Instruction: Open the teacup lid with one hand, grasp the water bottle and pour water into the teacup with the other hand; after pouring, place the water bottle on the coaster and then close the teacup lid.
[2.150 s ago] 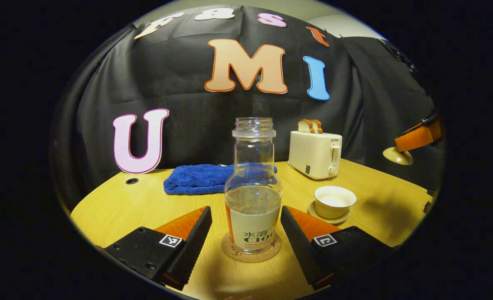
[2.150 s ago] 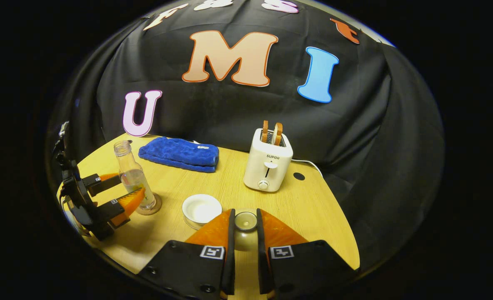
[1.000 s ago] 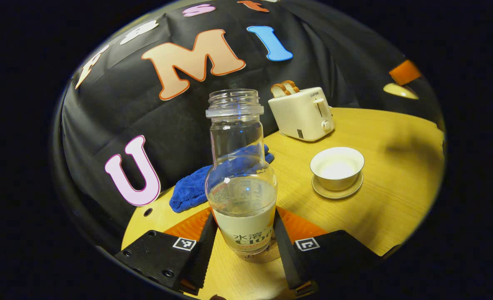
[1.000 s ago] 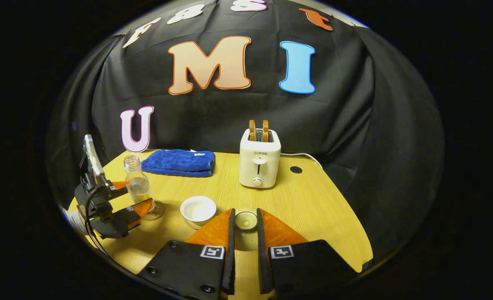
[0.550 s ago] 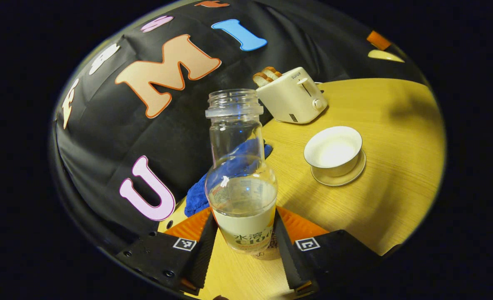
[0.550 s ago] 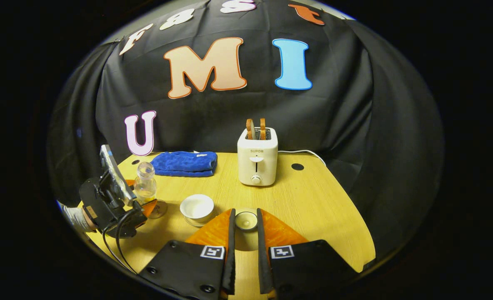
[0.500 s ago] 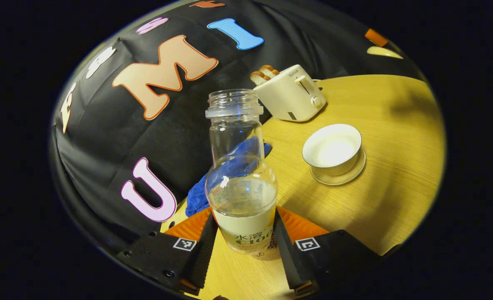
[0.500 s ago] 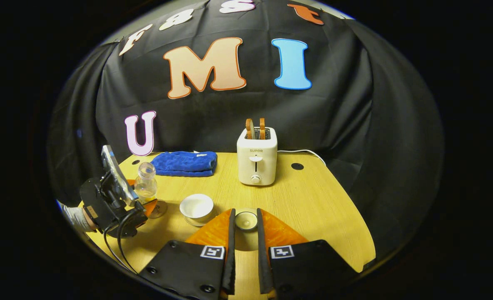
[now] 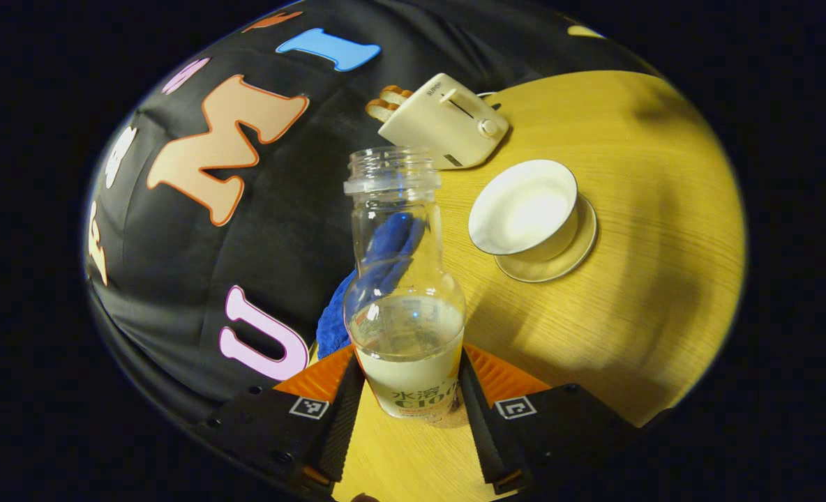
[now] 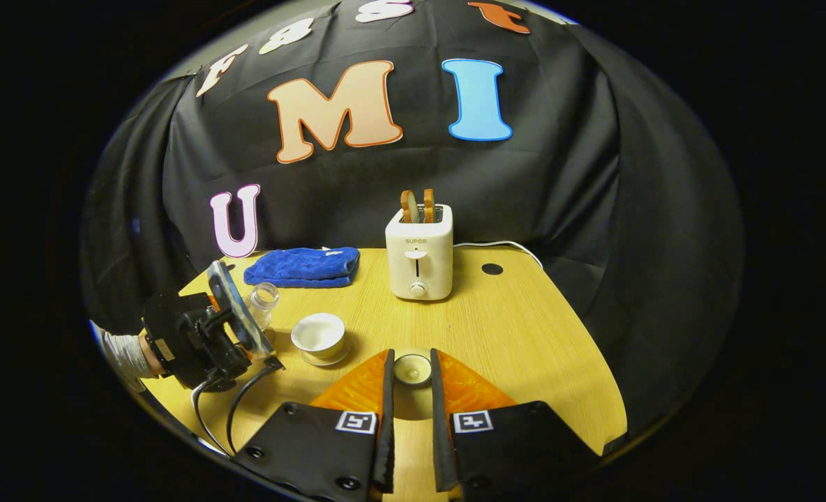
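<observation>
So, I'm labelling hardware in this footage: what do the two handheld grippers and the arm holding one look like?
Each gripper ends in black angular finger mounts bearing small square black-and-white tags, seen on the left gripper and the right gripper. In the right gripper view, the left one is a bulky black body with a flat slab mounted on top and black cables looping beneath. A grey sleeve covers the arm holding it.

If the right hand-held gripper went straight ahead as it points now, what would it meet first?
Probably the toaster, though depth is unclear. The right hand-held gripper holds the teacup lid, and bare table lies ahead before it.
</observation>
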{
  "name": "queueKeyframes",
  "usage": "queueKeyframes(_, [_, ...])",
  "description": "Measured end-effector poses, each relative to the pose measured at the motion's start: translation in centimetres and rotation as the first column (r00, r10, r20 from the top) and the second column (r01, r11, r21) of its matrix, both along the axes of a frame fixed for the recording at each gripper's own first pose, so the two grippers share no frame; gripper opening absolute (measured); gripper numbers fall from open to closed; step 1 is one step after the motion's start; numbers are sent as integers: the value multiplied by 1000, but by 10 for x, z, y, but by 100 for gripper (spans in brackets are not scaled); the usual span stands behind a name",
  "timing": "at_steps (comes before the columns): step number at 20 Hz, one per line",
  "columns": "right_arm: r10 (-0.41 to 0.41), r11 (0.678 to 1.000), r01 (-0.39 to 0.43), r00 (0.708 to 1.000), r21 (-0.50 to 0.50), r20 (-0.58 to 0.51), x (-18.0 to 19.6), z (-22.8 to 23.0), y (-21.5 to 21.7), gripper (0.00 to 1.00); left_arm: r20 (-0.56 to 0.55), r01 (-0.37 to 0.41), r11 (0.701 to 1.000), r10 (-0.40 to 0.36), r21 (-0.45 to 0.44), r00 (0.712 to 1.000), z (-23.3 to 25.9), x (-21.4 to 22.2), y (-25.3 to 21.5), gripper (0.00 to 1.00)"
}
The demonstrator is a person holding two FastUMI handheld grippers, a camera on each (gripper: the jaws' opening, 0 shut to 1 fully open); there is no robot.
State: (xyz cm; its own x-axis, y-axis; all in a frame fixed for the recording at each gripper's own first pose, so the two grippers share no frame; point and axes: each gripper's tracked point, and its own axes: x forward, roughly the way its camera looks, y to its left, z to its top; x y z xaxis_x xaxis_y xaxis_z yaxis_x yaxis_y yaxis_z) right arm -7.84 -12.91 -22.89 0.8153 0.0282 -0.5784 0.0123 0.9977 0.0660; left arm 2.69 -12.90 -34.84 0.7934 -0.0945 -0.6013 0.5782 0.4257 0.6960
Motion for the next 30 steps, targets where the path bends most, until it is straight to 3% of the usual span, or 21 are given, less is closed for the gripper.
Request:
queueKeyframes(6, [-7,1000,7,1000,30,0,-7,-5,-12,25,-37,21,985,-15,169,999,-6,1,7,71])
queueKeyframes(11, [-9,999,9,1000,45,1,-11,-9,-22,26,-61,74,938,-57,340,997,-6,6,12,71])
queueKeyframes(18, [-12,998,12,1000,66,7,-17,-12,-32,25,-139,140,854,-81,501,987,0,3,17,71])
queueKeyframes(24, [8,997,-8,1000,75,11,-17,-16,-28,26,-176,199,785,-116,587,978,14,5,15,70])
queueKeyframes(30, [24,996,-25,1000,87,10,-19,-19,-24,26,-205,255,685,-155,683,966,27,16,15,71])
